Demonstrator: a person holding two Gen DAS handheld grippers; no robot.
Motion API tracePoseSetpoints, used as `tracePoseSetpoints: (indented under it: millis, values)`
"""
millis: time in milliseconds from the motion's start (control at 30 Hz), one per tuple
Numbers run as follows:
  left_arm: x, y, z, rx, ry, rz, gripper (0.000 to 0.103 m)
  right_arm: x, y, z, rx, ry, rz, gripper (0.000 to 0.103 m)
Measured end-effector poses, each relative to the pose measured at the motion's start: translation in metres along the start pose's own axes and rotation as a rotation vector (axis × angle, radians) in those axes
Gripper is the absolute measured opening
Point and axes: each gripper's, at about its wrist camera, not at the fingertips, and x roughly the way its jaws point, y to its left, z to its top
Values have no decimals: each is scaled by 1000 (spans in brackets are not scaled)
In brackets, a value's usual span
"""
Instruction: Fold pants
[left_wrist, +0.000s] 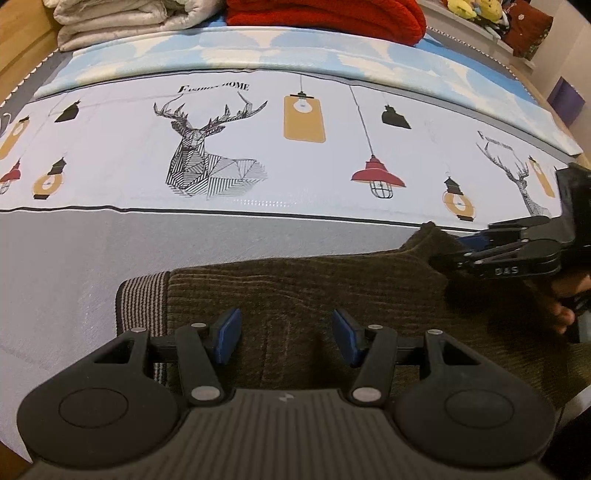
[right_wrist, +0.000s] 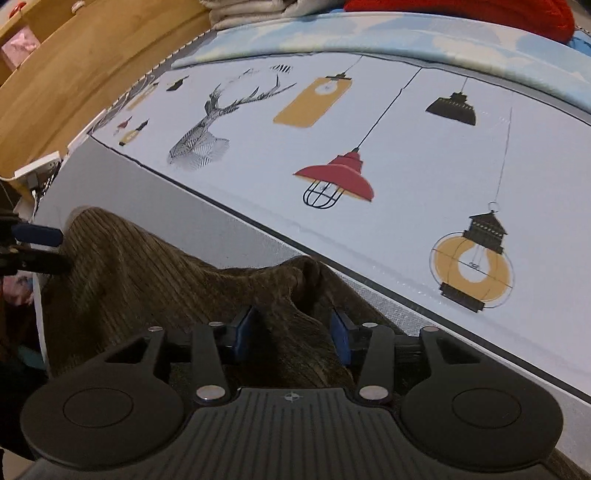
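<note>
Brown corduroy pants (left_wrist: 332, 288) lie flat on the grey part of the bed, their striped waistband (left_wrist: 142, 306) at the left. My left gripper (left_wrist: 286, 338) hovers open over the pants near the waistband, nothing between its blue pads (left_wrist: 227, 336). At the pants' far right corner sits my right gripper (left_wrist: 454, 251), held by a hand (left_wrist: 561, 306). In the right wrist view the right gripper (right_wrist: 291, 332) stands open, and a raised ridge of the pants (right_wrist: 295, 277) runs between its jaws without being pinched. The left gripper (right_wrist: 48, 249) shows at that view's left edge.
The bed cover (left_wrist: 295, 177) beyond the pants is printed with deer and lamps, and a blue cloud sheet (left_wrist: 258, 51) lies behind it. A folded pale blanket (left_wrist: 122, 22) and a red knit (left_wrist: 325, 18) are stacked at the far edge. A wooden bed frame (right_wrist: 66, 74) runs along the left.
</note>
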Motion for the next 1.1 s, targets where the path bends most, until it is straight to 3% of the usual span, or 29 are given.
tracePoseSetpoints:
  millis: [167, 233, 300, 400, 500, 567, 767, 833, 900, 967, 1100]
  values:
    - [-2, -3, 2, 2, -5, -4, 60, 0, 2, 6, -3, 16, 43, 44]
    - [-3, -4, 2, 3, -9, -7, 60, 2, 2, 7, -10, 29, 64, 36]
    - [-4, -4, 2, 2, -10, -11, 60, 0, 2, 7, -28, 35, 82, 13]
    - [-6, -4, 2, 0, -14, -13, 60, -14, -1, 14, -21, -46, 85, 4]
    - [-7, -3, 2, -4, -17, -15, 60, -29, -7, 21, 53, -181, 44, 4]
    - [-6, -3, 2, -3, -15, -13, 60, -33, -7, 20, 86, -257, -57, 4]
    - [-7, -4, 2, -2, -16, -17, 60, -46, -16, 20, 99, -256, -120, 5]
    - [-8, -3, 2, -6, -18, -16, 60, -61, -27, 18, 140, -288, -107, 10]
    - [-7, -3, 2, -10, -18, -13, 60, -76, -39, 16, 171, -306, -85, 27]
    - [-6, -5, 4, -10, -16, -14, 60, -86, -47, 10, 152, -282, -55, 36]
    - [-4, -16, 7, 8, -15, -25, 60, -85, -49, -10, 8, -128, -23, 37]
